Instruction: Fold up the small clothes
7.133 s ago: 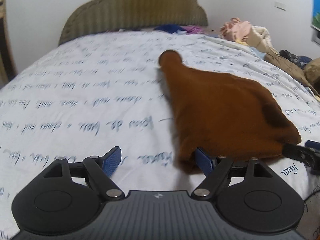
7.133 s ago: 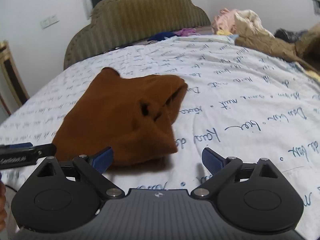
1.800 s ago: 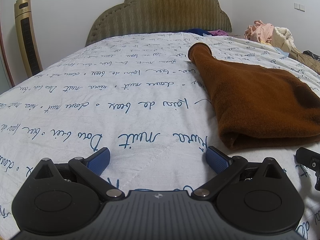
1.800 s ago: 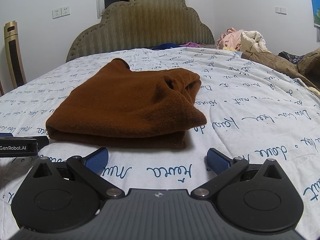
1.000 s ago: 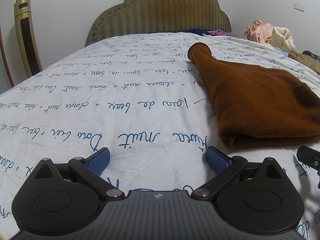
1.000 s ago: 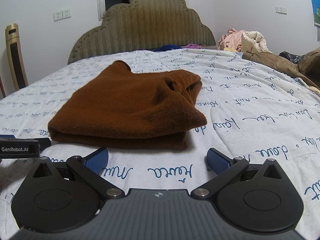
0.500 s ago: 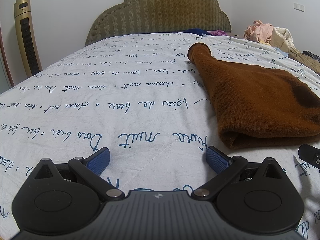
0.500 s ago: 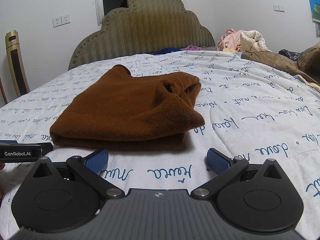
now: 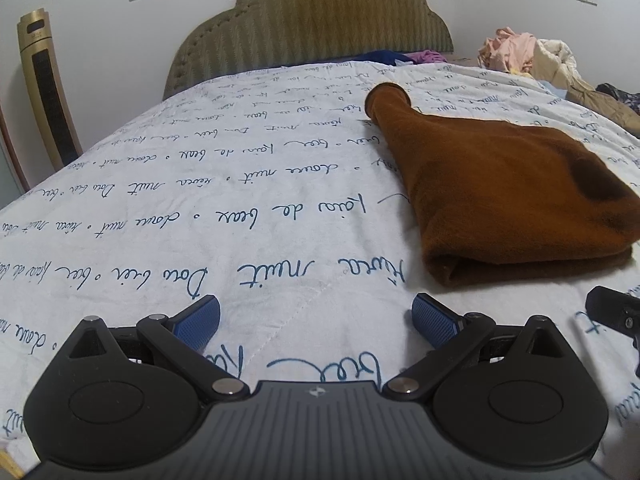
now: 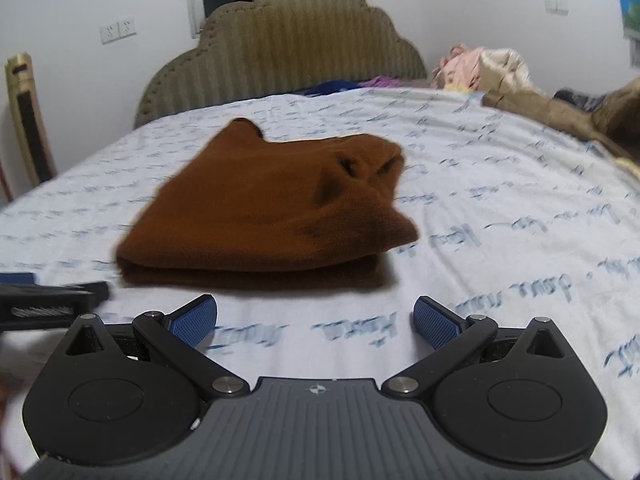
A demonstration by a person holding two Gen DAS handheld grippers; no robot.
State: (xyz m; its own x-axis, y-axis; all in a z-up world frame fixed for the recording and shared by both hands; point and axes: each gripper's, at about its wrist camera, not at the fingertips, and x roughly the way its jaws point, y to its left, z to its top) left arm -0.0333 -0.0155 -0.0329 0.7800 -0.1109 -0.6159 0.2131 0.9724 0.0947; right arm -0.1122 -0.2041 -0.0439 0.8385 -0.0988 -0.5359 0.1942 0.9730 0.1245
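Observation:
A brown fleece garment (image 9: 504, 184) lies folded flat on the bed, with one cuff end pointing toward the headboard. It also shows in the right wrist view (image 10: 272, 208), straight ahead. My left gripper (image 9: 316, 320) is open and empty, low over the sheet, to the left of the garment's near edge. My right gripper (image 10: 314, 320) is open and empty, just in front of the garment's near folded edge. Neither touches the cloth.
The bed has a white sheet with blue script (image 9: 200, 208) and an olive padded headboard (image 9: 312, 20). A pile of clothes (image 10: 500, 68) and a tan jacket (image 10: 560, 112) lie at the far right. A gold tower fan (image 9: 44, 88) stands left of the bed.
The right gripper has lifted and moved a little; its view is blurred and the garment sits lower in frame. The left gripper has stayed put. Both stay open.

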